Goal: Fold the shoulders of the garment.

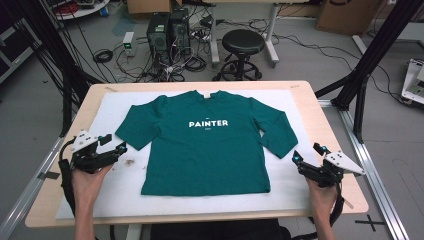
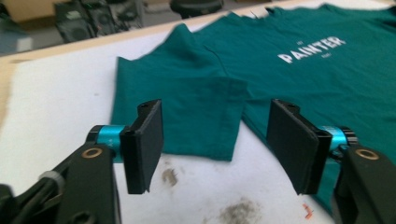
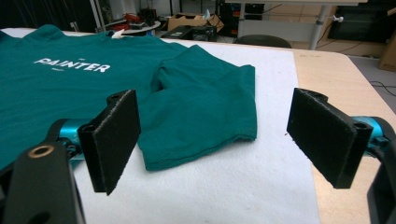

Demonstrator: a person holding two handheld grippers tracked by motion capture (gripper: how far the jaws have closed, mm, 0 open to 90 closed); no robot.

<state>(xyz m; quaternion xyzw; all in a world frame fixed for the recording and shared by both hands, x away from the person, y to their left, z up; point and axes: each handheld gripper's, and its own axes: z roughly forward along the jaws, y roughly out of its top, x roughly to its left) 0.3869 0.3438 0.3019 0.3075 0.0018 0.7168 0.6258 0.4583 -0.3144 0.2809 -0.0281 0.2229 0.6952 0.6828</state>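
So far nothing of the folding looks begun: the shirt (image 1: 202, 145) lies flat, face up, on the white mat (image 1: 90, 200) in the middle of the table (image 1: 52, 200), both sleeves spread out.

At the left, the left gripper (image 1: 113, 144) sits just off the left sleeve (image 1: 137, 127), jaws spread with only air between them; its own view shows the sleeve's cuff (image 2: 187, 149) a little ahead of the pads. A few brown stains (image 2: 236, 210) mark the mat beneath.

The shirt is dark green, short-sleeved, with "PAINTER" (image 1: 208, 123) in white across the chest, the collar toward the far edge and the hem nearest the person. It looks smooth, barely wrinkled.

At the right, the right gripper (image 1: 308, 153) hovers near the right sleeve (image 1: 277, 132), jaws spread wide, holding nothing. By my reading, every fold is left to do, starting with the sleeves.
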